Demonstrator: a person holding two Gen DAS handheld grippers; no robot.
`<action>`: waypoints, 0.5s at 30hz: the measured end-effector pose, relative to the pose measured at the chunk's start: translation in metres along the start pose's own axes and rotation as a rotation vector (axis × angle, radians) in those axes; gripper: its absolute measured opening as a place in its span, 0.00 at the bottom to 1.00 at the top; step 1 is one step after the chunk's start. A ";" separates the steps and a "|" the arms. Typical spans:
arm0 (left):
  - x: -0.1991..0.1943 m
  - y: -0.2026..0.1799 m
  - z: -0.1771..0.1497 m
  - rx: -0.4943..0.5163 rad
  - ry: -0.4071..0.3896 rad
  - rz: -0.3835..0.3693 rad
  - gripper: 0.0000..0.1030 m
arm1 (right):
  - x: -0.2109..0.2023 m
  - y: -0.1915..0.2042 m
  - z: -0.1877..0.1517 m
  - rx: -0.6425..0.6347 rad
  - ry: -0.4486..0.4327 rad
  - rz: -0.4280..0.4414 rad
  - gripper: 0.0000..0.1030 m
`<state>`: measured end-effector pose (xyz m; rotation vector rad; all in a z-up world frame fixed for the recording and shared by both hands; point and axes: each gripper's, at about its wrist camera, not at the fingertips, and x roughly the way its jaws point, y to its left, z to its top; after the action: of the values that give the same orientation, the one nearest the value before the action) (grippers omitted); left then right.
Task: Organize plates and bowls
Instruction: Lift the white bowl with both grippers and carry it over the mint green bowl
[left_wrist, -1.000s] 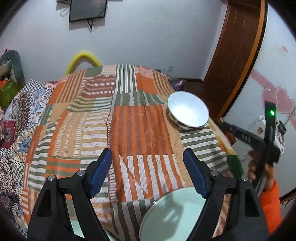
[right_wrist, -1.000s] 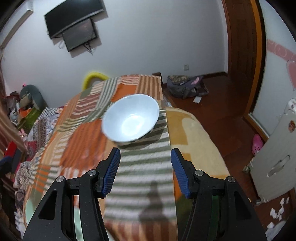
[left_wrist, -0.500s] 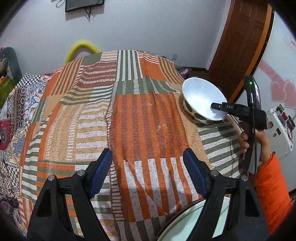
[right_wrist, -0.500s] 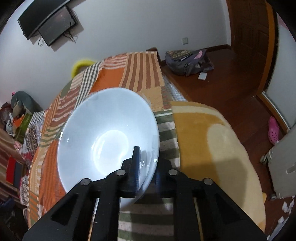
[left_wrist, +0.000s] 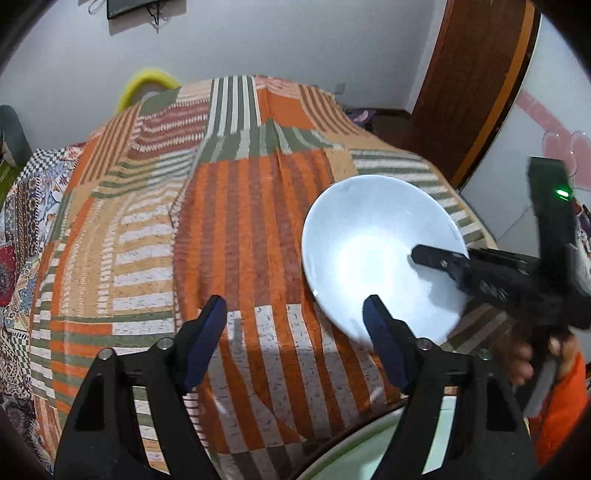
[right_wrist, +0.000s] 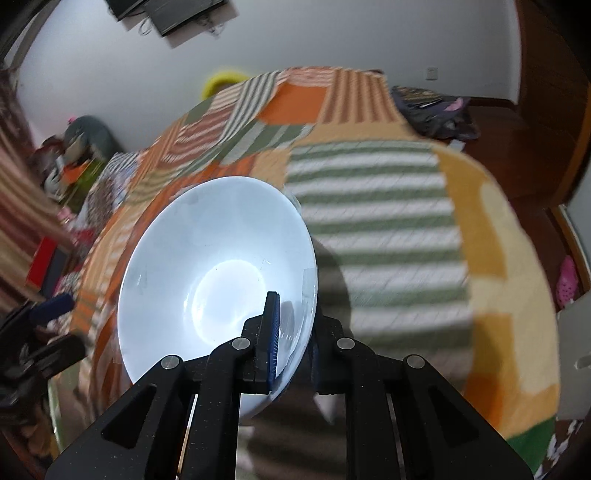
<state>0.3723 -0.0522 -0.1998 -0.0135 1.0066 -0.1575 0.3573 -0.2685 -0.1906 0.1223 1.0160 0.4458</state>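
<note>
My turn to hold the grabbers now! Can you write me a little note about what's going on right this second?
Right gripper: jaws shut on the white bowl's rim, one finger inside and one outside, bowl tilted above the striped cloth.
Left gripper: nothing between its jaws, which are closing; it hangs over the cloth beside the bowl.
A pale dish, its rim just showing, sits at the near edge under the left gripper.
Done: bowl gripped.
Left: set the bowl where it belongs, probably with that dish.
</note>
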 end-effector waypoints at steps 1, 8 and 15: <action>0.006 0.000 0.000 -0.003 0.021 -0.003 0.63 | 0.000 0.002 -0.003 -0.005 0.004 0.004 0.12; 0.031 0.003 0.005 -0.041 0.080 -0.054 0.34 | -0.008 0.006 -0.012 -0.003 -0.004 0.002 0.20; 0.039 -0.008 0.011 -0.005 0.082 -0.075 0.12 | -0.003 0.001 -0.003 0.045 -0.029 -0.006 0.23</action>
<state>0.4013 -0.0659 -0.2261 -0.0498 1.0885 -0.2250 0.3530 -0.2690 -0.1891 0.1653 0.9981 0.4149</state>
